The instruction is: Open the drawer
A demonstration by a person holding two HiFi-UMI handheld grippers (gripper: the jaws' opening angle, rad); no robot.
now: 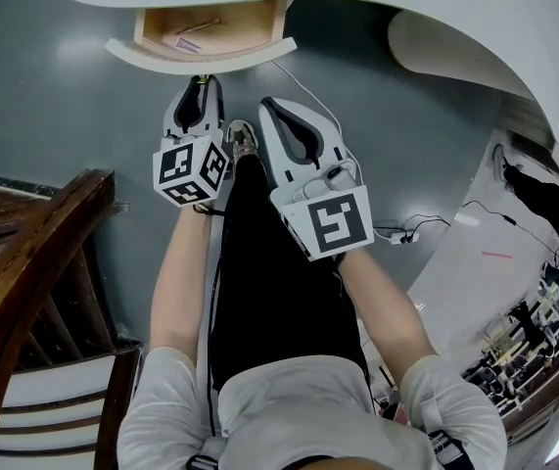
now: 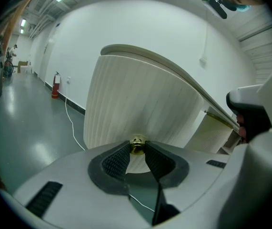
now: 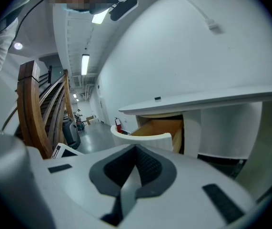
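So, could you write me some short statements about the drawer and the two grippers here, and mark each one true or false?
1. The left gripper has its jaws closed on the brass knob. True.
2. The drawer is fully shut. False: it is pulled out from under the white top, and its wooden inside shows.
3. The right gripper holds a cable. False: its jaws are together with nothing between them.
4. A dark wooden rail stands on the person's left side. True.
5. The right gripper rests on the drawer front. False: it is apart from the drawer, beside the left gripper.
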